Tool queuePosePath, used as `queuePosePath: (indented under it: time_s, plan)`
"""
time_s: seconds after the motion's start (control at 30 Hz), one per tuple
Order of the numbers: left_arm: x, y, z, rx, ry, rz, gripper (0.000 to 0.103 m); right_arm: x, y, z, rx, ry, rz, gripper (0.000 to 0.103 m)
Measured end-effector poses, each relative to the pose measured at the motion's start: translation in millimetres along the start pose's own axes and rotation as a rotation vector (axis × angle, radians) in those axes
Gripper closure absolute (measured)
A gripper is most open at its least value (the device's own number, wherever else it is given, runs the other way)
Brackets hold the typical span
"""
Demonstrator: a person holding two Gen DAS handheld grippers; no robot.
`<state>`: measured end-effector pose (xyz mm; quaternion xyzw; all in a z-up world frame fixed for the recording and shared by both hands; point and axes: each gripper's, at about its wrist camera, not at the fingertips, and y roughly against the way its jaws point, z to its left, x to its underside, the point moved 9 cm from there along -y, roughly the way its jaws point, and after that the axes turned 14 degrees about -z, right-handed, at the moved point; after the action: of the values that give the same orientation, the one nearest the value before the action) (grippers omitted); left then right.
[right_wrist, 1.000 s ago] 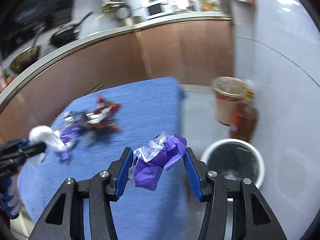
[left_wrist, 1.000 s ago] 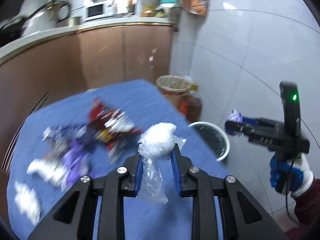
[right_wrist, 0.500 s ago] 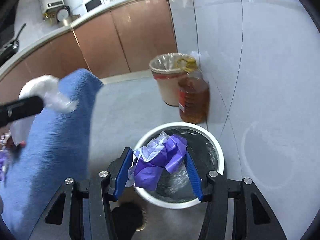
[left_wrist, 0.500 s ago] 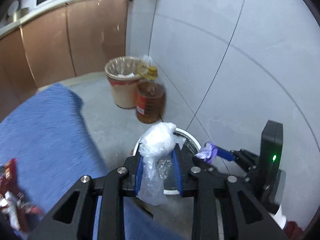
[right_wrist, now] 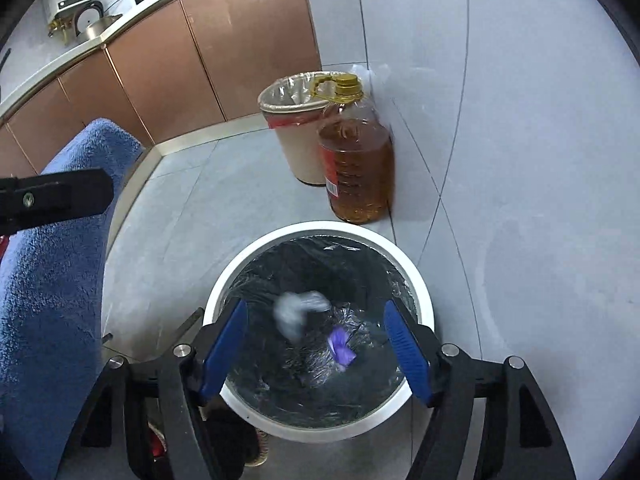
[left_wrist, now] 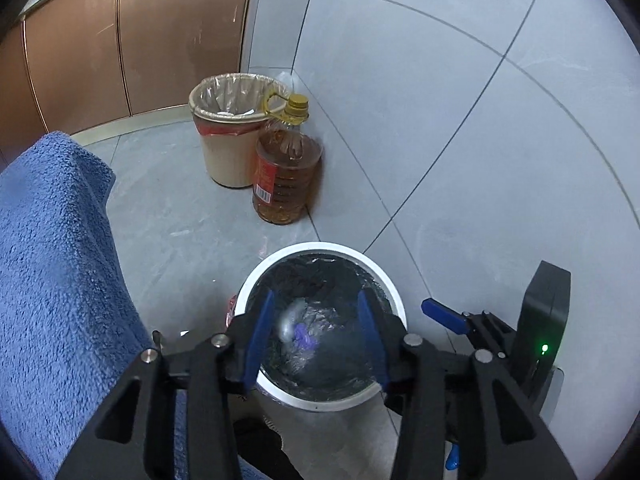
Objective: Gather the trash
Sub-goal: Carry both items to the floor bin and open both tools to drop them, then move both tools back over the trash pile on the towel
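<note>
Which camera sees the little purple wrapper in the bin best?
The right wrist view: the crumpled purple plastic wrapper lies plainly visible on the black liner of the round white bin. In the left wrist view the wrapper looks smaller, dimmer and blurry.

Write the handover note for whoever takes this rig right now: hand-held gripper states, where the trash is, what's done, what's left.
Left hand-held gripper: open, holding nothing, over the white bin.
Right hand-held gripper: open, holding nothing, over the same bin.
Clear plastic wad and purple wrapper: inside the bin's black liner; the wad is blurred, possibly still falling.
Done: both pieces released into the bin.
Left: go back to the blue towel surface and check for remaining trash; none shows in these views.
</note>
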<state>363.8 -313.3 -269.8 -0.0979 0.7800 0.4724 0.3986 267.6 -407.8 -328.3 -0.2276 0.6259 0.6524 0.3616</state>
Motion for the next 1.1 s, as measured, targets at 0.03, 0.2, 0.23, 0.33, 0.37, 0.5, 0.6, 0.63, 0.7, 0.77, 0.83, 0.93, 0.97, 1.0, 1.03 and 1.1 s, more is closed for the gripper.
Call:
queuePosePath:
  time_s: [0.03, 0.2, 0.23, 0.33, 0.37, 0.5, 0.6, 0.63, 0.7, 0.77, 0.83, 0.93, 0.97, 1.0, 1.03, 1.1]
  plan:
    - [-1.2, 3.1, -0.3, 0.000, 0.002, -0.010, 0.061, -3.4, -0.6, 0.7, 0.001, -0.001, -0.004, 0.034]
    - [-11.8, 47.7, -6.2, 0.010, 0.005, -0.098, 0.061, -20.3, 25.7, 11.3, 0.002, 0.003, -0.055, 0.034]
    - [-14.3, 58.3, -7.4, 0.011, 0.002, -0.119, 0.061, -24.9, 32.6, 14.7, -0.003, 0.006, -0.071, 0.034]
    - [-22.8, 95.0, -8.1, 0.005, -0.004, -0.191, 0.061, -41.5, 58.7, 30.8, -0.027, 0.021, -0.127, 0.033]
    - [-24.6, 106.6, -7.6, 0.004, 0.000, -0.209, 0.061, -47.5, 68.9, 37.3, -0.034, 0.031, -0.147, 0.033]
    - [-29.5, 163.5, -2.5, -0.026, 0.014, -0.282, 0.061, -72.4, 114.8, 64.5, -0.065, 0.062, -0.241, 0.031]
    - [-31.7, 206.3, 5.8, -0.063, 0.016, -0.342, 0.061, -88.3, 150.5, 85.7, -0.091, 0.091, -0.307, 0.030]
    - [-32.2, 219.7, 8.3, -0.074, 0.016, -0.359, 0.060, -92.6, 160.1, 91.8, -0.100, 0.099, -0.324, 0.029]
    - [-32.3, 250.8, 15.9, -0.111, 0.015, -0.402, 0.048, -101.7, 185.9, 106.4, -0.123, 0.118, -0.368, 0.028]
    - [-32.7, 276.9, 22.1, -0.139, 0.019, -0.443, 0.041, -109.7, 208.5, 119.6, -0.145, 0.134, -0.405, 0.027]
    - [-32.6, 304.9, 29.4, -0.171, 0.024, -0.484, 0.041, -115.8, 227.8, 132.2, -0.165, 0.152, -0.436, 0.027]
    - [-29.3, 341.6, 39.4, -0.201, 0.040, -0.530, 0.040, -121.9, 258.2, 152.0, -0.205, 0.173, -0.477, 0.027]
    - [-28.0, 351.2, 42.4, -0.210, 0.044, -0.542, 0.040, -122.8, 266.7, 158.8, -0.215, 0.181, -0.490, 0.027]
    - [-25.6, 365.5, 46.2, -0.225, 0.049, -0.558, 0.037, -123.9, 275.7, 164.8, -0.224, 0.191, -0.501, 0.027]
    - [-23.6, 375.7, 48.6, -0.237, 0.051, -0.572, 0.037, -124.5, 284.2, 170.7, -0.233, 0.201, -0.512, 0.027]
    - [-18.3, 400.0, 53.5, -0.261, 0.052, -0.598, 0.037, -125.3, 297.8, 182.8, -0.248, 0.219, -0.529, 0.026]
